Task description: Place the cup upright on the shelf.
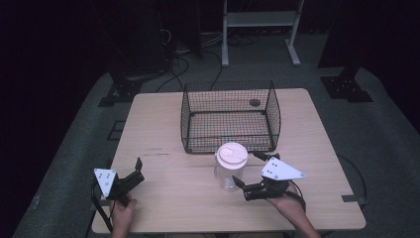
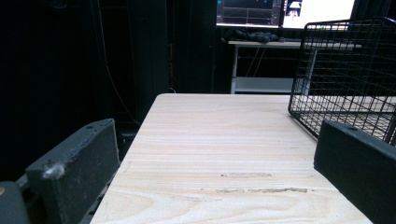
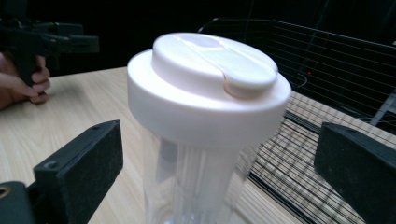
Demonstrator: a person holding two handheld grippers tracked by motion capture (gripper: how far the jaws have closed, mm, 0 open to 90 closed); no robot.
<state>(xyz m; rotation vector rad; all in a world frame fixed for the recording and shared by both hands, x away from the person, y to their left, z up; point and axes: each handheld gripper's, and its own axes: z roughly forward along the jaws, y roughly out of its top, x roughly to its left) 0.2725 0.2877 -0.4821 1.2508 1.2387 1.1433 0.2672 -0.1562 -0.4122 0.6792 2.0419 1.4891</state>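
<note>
Two grippers were at the near side of the table (image 1: 163,129), well apart. The right gripper (image 1: 247,171) had its jaws spread wide, one on each side of the jar (image 1: 230,167), neither pad touching it as far as the right gripper view showed. The jar stood upright just in front of the basket (image 1: 229,116), near the middle of the table; it had a clear body and a pale lid (image 3: 208,77) with a flip tab on top. No brand, label or writing could be read on the jar or lid.

Off at the near left corner, the left gripper (image 1: 134,171) sat low over the wood, jaws also spread, with bare table between them in the left gripper view. The basket (image 2: 348,74), of black wire, stood on the far half of the table. Beyond the table two screens (image 2: 285,11) glowed, but their contents were too small to read. A faint dark mark (image 1: 157,153) ran along the wood left of the basket.
</note>
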